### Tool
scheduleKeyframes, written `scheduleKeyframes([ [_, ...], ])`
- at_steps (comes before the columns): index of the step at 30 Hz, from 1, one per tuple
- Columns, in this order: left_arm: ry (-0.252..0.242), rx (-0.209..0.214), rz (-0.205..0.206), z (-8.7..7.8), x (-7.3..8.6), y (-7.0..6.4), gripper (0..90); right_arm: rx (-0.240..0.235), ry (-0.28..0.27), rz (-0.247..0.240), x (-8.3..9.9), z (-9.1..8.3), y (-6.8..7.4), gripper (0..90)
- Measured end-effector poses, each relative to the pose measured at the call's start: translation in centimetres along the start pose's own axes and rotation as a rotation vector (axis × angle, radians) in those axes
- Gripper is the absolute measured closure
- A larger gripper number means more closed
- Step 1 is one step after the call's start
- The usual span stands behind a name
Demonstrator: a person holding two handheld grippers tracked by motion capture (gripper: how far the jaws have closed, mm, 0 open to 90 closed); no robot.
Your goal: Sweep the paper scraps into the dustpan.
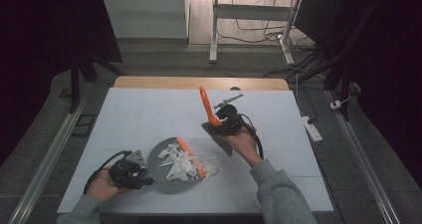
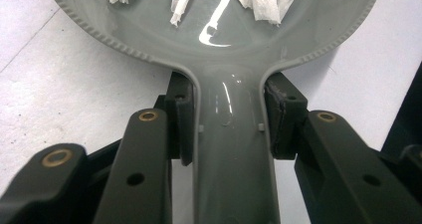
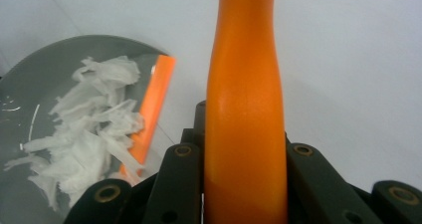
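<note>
Left gripper [image 2: 229,129] clamped on grey dustpan [image 1: 166,184] handle, shredded paper [image 1: 180,164] piled inside, near front of white table [image 1: 149,114]. Right gripper [image 3: 244,159] pinching orange brush handle [image 3: 244,84], raised just right of pan.

dustpan [image 2: 234,45]: glossy grey plastic | handle [image 3: 246,99]: smooth orange plastic | shreds [image 3: 94,129]: white torn paper | desk [image 1: 149,114]: matt white

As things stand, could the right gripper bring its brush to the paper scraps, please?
Probably yes: the right gripper holds the orange brush just beyond the scraps in the grey dustpan, nothing between.
</note>
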State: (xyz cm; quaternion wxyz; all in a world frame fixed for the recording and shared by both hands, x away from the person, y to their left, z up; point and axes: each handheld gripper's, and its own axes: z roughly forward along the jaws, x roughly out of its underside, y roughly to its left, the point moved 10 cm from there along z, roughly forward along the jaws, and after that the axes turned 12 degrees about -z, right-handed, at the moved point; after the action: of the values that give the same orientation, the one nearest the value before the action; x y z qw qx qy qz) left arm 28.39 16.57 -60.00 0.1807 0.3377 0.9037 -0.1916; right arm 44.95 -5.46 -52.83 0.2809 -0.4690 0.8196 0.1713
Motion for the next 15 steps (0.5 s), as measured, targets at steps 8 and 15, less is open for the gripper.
scheduleKeyframes([
  [8, 0.001, 0.015, 0.005, -0.3, 0.6, 0.0, 62.3, 0.014, 0.025, 0.031, 2.6, -0.3, -0.2, 76.9],
  [15, 0.008, 0.031, 0.03, -0.6, 1.1, -0.2, 62.3, 0.019, 0.056, 0.05, 4.3, 0.1, 0.1, 76.8],
])
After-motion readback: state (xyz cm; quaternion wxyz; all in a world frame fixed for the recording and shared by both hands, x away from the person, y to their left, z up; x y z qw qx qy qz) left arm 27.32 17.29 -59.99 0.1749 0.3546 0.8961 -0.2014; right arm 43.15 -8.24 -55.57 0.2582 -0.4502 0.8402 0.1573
